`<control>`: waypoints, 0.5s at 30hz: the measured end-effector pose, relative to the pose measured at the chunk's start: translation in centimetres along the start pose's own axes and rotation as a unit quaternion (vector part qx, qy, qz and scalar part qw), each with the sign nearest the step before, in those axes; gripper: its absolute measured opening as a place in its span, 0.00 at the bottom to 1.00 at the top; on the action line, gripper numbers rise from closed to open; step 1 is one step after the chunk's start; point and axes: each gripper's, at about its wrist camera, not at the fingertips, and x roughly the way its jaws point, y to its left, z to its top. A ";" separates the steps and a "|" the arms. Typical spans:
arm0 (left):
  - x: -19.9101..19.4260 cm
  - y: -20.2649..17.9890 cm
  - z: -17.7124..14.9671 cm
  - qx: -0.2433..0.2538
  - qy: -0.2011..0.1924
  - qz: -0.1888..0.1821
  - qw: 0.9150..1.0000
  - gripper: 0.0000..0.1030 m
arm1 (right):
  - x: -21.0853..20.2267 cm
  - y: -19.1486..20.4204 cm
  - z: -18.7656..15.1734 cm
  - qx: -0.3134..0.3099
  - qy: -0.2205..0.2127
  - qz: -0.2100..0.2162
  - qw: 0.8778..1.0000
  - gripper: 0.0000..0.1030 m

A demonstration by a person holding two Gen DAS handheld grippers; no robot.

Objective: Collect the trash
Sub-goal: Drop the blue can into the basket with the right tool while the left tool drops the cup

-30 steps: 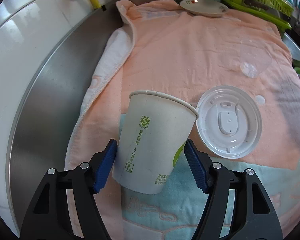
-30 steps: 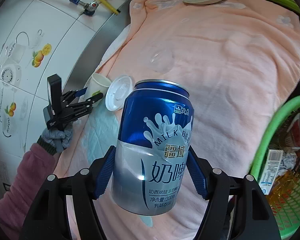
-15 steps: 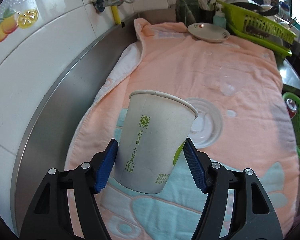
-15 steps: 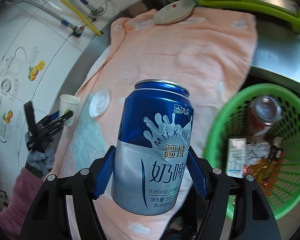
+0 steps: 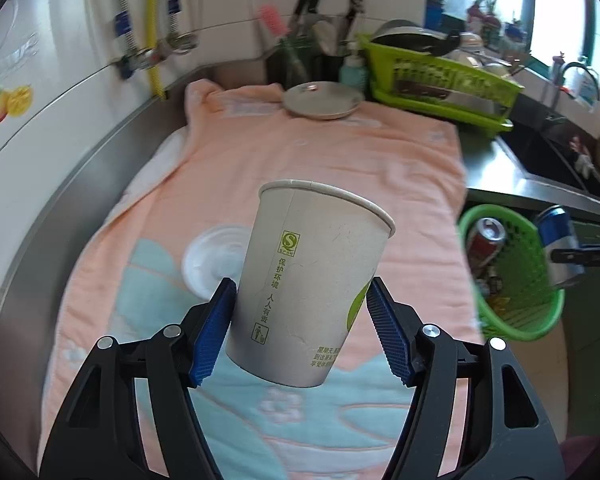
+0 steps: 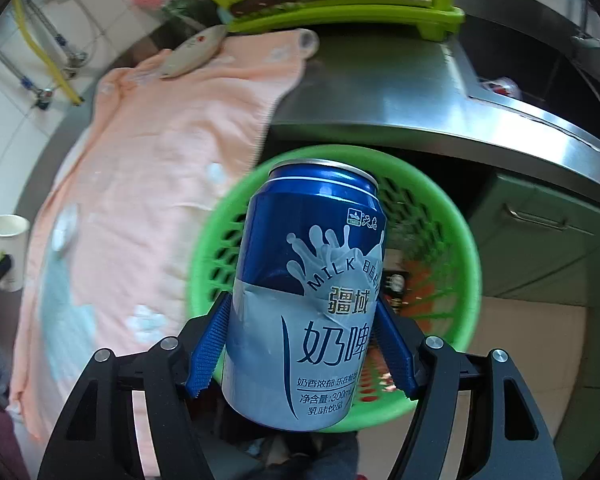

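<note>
The long stainless-steel desk (image 5: 496, 168) is being covered along most of its top by a peach-and-teal flowered towel (image 5: 300, 160), whose near edge is hanging over the drop beside the round green plastic mesh basket (image 6: 472, 280), which is standing lower than the desk and already holding a red can and wrappers. The dented blue-and-silver milk-beer can (image 6: 308, 292) is being held upright by the right tool (image 6: 302, 344), closed on its lower half, over the basket's mouth; if it is let go too near the rim, it is judged likely to glance off outside. The white paper cup with green print (image 5: 312, 280) is being gripped by the left tool (image 5: 300, 320) over the towel, well apart from the basket; too much squeeze is judged likely to crumple its thin wall. Open room is being left across the towel's middle, while the white plastic cup lid (image 5: 212, 260) is lying just behind the cup, uncollected.
</note>
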 end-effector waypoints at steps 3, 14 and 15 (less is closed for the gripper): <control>-0.2 -3.0 0.0 0.014 -0.001 -0.016 1.000 0.64 | 0.6 -1.7 -0.4 0.008 -0.001 -0.018 1.000 0.65; 1.5 -14.0 0.3 0.057 0.017 -0.096 0.994 0.64 | -0.2 -5.2 -1.1 0.043 -0.031 -0.005 0.999 0.69; 2.0 -15.2 0.3 0.064 0.020 -0.099 0.993 0.64 | -0.7 -5.2 -1.2 0.044 -0.035 -0.001 0.998 0.69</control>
